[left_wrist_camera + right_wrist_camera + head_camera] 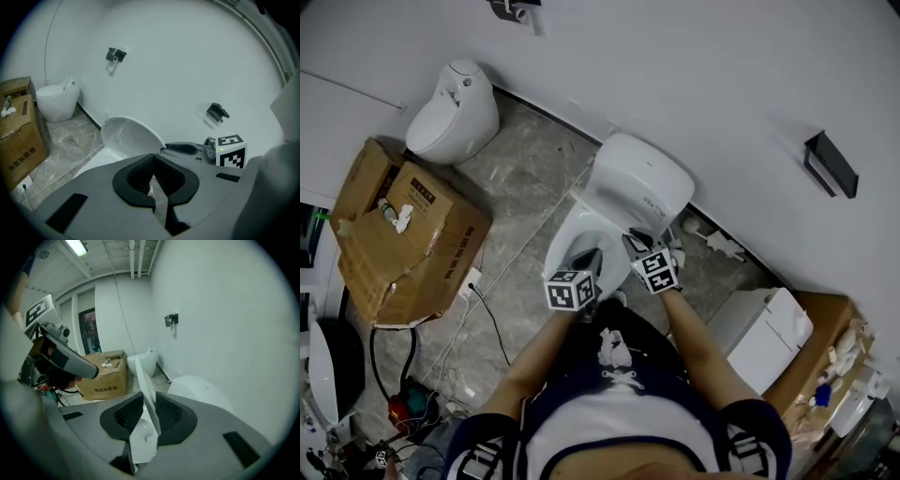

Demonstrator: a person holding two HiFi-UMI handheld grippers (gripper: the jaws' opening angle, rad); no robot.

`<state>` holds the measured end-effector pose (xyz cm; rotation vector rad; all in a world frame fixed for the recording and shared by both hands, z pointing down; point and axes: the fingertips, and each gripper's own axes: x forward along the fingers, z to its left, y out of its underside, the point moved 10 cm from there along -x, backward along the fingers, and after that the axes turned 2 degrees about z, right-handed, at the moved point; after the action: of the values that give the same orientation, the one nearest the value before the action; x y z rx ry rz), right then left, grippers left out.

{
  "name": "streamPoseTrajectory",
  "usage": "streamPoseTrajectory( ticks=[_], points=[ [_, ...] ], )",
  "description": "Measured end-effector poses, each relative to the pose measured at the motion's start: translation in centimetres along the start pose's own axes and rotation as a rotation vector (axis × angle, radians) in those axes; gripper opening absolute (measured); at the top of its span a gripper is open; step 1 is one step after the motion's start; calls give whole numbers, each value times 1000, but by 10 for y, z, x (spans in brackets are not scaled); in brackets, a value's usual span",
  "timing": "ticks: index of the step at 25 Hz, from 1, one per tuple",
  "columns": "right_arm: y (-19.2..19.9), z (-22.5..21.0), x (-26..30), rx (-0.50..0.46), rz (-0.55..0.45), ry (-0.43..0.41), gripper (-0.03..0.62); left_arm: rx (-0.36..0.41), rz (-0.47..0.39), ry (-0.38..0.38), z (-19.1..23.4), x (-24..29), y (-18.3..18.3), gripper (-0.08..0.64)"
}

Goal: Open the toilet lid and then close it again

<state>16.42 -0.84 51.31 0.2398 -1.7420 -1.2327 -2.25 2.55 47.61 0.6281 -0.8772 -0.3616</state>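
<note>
The white toilet (574, 246) stands against the wall with its lid (642, 178) lifted off the bowl. In the left gripper view the lid's hollow underside (129, 136) faces me. My right gripper (636, 242) is at the lid's right edge. In its own view, the right gripper (149, 408) has the thin white lid edge (143, 385) standing upright between its pads and touching them. My left gripper (584, 283) hovers over the front of the bowl. Seen in its own view, the left gripper (152, 177) is shut with nothing in it.
A second white toilet (455, 112) stands far left by the wall. Torn cardboard boxes (403, 234) lie on the floor to the left, with cables (487, 319) beside them. A white box (764, 333) sits right of the toilet. A dark bracket (830, 164) hangs on the wall.
</note>
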Motion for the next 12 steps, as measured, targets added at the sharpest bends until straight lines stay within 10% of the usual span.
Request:
streamPoseTrajectory(
  ticks=[12],
  points=[
    [7, 31, -1, -22, 13, -24, 69, -80, 25, 21, 11, 3, 15, 6]
  ],
)
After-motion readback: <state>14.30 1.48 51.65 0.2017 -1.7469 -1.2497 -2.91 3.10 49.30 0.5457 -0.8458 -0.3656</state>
